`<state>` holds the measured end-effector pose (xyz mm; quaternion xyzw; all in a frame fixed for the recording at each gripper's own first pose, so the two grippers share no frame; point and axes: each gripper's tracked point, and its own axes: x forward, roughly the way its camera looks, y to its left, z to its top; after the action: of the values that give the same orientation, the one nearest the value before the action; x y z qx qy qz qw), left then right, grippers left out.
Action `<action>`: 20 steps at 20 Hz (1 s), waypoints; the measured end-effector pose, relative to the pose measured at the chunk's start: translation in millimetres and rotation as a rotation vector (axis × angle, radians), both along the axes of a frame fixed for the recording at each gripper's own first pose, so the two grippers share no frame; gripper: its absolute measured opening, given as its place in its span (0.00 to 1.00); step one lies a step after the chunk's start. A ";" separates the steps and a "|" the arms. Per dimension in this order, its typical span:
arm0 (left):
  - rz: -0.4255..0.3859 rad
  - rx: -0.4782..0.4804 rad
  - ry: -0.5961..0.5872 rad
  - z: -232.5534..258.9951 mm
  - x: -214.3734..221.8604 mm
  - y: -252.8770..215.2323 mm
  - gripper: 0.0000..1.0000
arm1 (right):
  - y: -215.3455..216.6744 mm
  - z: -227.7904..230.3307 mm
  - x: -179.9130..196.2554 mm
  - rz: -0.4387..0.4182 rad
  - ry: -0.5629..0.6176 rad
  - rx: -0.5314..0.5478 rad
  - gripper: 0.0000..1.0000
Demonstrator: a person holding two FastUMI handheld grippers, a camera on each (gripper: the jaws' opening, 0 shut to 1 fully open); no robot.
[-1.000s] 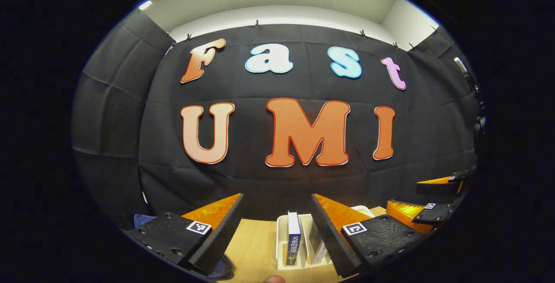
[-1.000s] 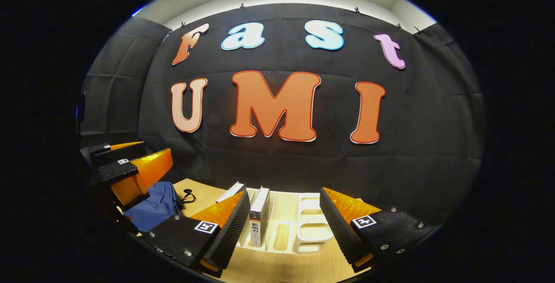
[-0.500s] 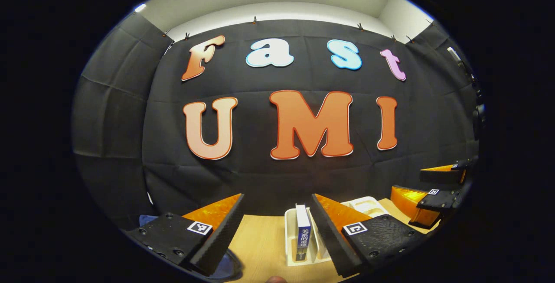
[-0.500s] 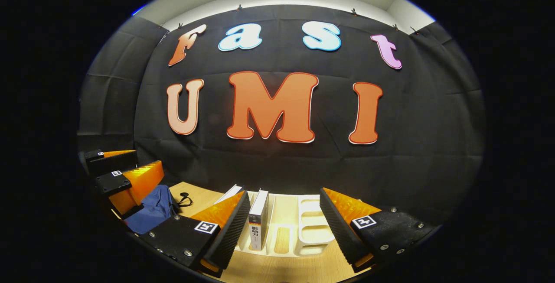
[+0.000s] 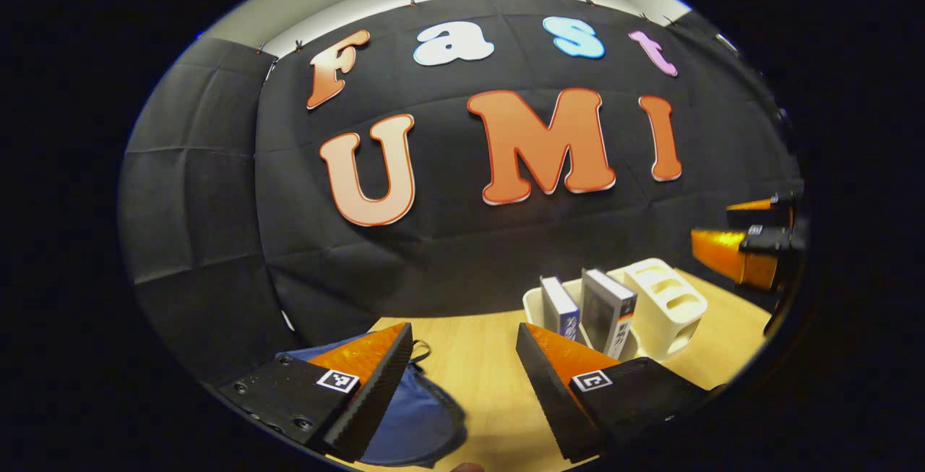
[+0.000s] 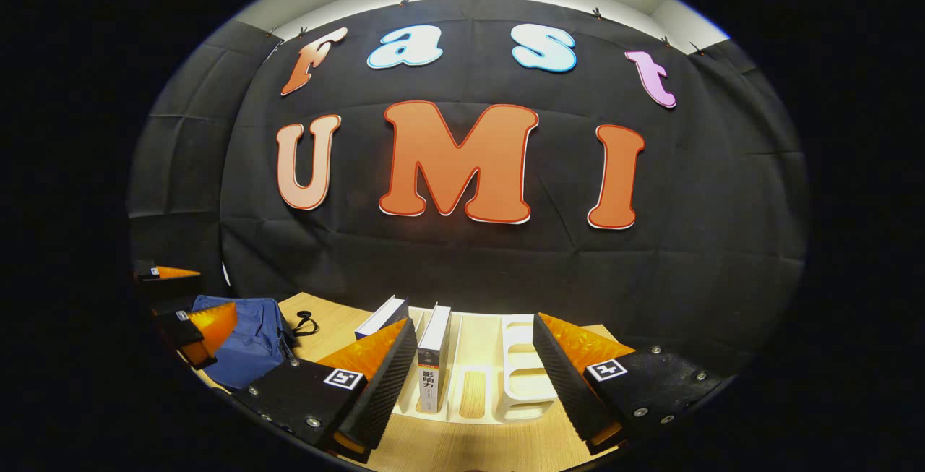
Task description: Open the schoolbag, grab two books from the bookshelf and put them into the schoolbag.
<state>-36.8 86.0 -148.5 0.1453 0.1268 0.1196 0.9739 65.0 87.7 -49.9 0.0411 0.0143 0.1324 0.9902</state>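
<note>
Swinging left since a second ago, your left gripper (image 5: 462, 385) now looks down past the bookshelf toward the schoolbag (image 5: 415, 414), which has come into its lower frame; before, the rack sat dead ahead between its fingers. Your right gripper (image 6: 473, 378) has barely shifted and holds its line on the rack.

Both grippers stand wide, nothing between the fingers.

Positions: the blue schoolbag lies flat on the wooden table (image 5: 477, 356), at the left end, partly under the left gripper's left finger in its own view. In the right gripper view the schoolbag (image 6: 246, 338) sits left of the white bookshelf (image 6: 520, 378). Two books stand upright in the rack's slots: one blue-spined book (image 5: 560, 309), one darker book (image 5: 607, 302) just beside it. Other slots are bare.

Step in hand, as I judge it: the approach to open the bag (no book has been lifted, and the bag looks closed, though its zip is too small to make out). Next you need to bring the left fingers down onto the bag's top edge, find the zip pull or flap, and grip it. The right gripper looks well placed for the nearer book afterwards.
</note>
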 end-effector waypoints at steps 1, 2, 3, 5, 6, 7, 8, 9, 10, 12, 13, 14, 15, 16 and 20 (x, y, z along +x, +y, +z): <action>0.012 0.030 0.039 -12.3 -6.0 8.3 0.91 | -1.1 -2.9 2.5 0.000 0.006 0.001 0.96; 0.021 0.063 0.077 -27.9 -11.0 16.1 0.91 | -1.6 -5.7 5.5 -0.002 0.010 0.000 0.96; 0.037 0.103 0.117 -39.8 -16.6 25.6 0.92 | -3.5 -7.9 8.1 -0.005 0.012 -0.003 0.96; 0.040 0.169 0.182 -61.7 -24.3 33.7 0.93 | -5.5 -13.0 12.6 -0.006 0.013 -0.010 0.96; 0.037 0.204 0.215 -72.7 -31.0 36.6 0.93 | -6.1 -15.8 15.1 -0.002 0.016 -0.013 0.96; 0.036 0.246 0.254 -83.2 -36.9 40.6 0.93 | -7.1 -19.7 17.1 -0.002 0.019 -0.019 0.96; 0.028 0.283 0.288 -96.6 -41.8 41.8 0.93 | -7.3 -22.9 18.5 0.001 0.023 -0.023 0.96; 0.021 0.317 0.336 -110.5 -46.3 43.5 0.93 | -7.7 -26.0 20.5 0.003 0.026 -0.027 0.96; 0.016 0.348 0.376 -124.5 -50.8 45.7 0.93 | -9.0 -29.0 22.0 0.003 0.030 -0.029 0.96; -0.001 0.408 0.449 -147.2 -59.6 46.8 0.93 | -10.7 -34.7 24.0 0.007 0.038 -0.030 0.96; 0.001 0.440 0.491 -157.6 -62.2 49.7 0.93 | -11.3 -36.3 25.1 0.009 0.041 -0.031 0.96; 0.001 0.461 0.534 -168.8 -67.2 55.0 0.93 | -12.7 -38.3 25.9 0.007 0.043 -0.033 0.96; 0.007 0.479 0.578 -181.9 -70.9 62.0 0.93 | -13.9 -40.5 27.0 0.005 0.047 -0.034 0.96; 0.024 0.495 0.639 -196.0 -76.7 70.4 0.93 | -14.1 -42.0 27.4 0.006 0.050 -0.032 0.96; 0.066 0.555 0.748 -224.9 -74.7 100.2 0.95 | -20.5 -40.8 29.4 -0.010 0.047 -0.029 0.96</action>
<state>-111.5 186.2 -373.4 0.4293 0.4369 0.1193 0.7814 94.5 67.2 -90.7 0.0302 0.0395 0.1263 0.9908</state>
